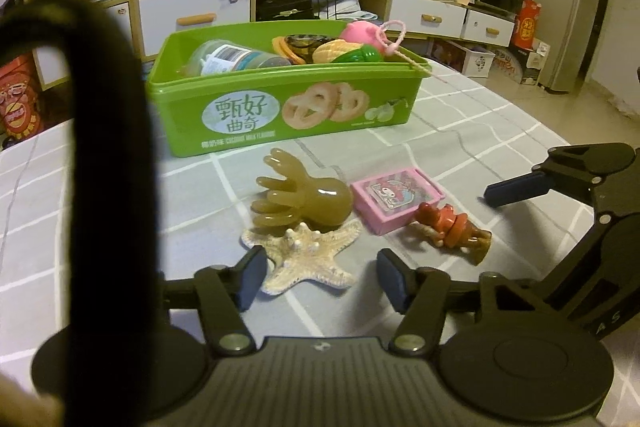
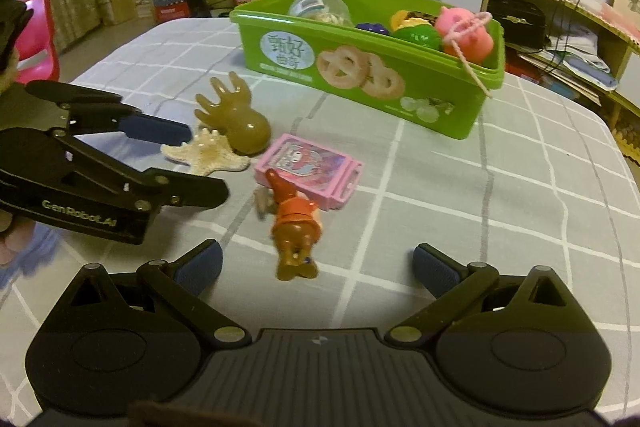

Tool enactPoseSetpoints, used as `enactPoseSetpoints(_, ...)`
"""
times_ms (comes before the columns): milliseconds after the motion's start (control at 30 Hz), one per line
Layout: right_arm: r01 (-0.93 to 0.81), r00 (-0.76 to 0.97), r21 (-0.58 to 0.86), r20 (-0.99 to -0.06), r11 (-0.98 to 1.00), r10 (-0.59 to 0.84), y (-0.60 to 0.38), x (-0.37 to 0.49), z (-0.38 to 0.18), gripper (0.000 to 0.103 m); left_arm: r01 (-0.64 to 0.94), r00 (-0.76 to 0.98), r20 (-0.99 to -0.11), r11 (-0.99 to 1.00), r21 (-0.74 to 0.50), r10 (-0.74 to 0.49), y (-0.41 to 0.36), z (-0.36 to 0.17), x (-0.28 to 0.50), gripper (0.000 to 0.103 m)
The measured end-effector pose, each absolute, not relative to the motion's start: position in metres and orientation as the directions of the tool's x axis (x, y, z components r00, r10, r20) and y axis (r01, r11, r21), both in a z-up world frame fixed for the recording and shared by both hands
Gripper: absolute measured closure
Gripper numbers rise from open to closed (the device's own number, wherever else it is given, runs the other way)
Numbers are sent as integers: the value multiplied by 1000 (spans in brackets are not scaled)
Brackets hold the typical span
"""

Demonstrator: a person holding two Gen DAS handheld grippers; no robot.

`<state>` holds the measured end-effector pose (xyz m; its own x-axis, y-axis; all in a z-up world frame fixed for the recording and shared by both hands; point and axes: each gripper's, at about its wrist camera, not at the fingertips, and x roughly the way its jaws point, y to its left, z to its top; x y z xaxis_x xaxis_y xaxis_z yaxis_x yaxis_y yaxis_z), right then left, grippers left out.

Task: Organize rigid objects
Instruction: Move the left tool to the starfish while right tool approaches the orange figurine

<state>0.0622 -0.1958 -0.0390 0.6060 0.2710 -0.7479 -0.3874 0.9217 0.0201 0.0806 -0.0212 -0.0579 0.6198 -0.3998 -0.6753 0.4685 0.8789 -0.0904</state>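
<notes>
Abt half done imo: green cookie box at frame center already holds toys, 4 left below it—starfish, octopus toy, pink case, figurine—my left gripper & right gripper both spread wide, empty.

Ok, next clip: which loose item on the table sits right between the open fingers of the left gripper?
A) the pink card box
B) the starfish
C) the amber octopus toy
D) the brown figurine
B: in the left wrist view the starfish lies between the spread fingers of the left gripper, with the octopus toy just behind it.
</notes>
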Motion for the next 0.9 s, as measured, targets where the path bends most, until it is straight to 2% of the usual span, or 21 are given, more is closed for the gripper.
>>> enactPoseSetpoints(167,-405,604,20,-744,914,284,-191,60,-37,9,461,618,-681,883,-93,-394,-20,-57,81,78)
enactPoseSetpoints(500,-424,602,35,-735,905,311,-187,60,-31,31,471,599,-691,876,-105,-404,-16,-55,81,78)
enactPoseSetpoints(667,-423,603,48,-731,905,321,-187,63,-29,47,485,590,-697,869,-99,-408,-13,-54,76,78)
enactPoseSetpoints(900,-424,603,51,-729,904,324,-187,62,-28,58,507,572,-704,856,-99,-420,-6,-53,67,78)
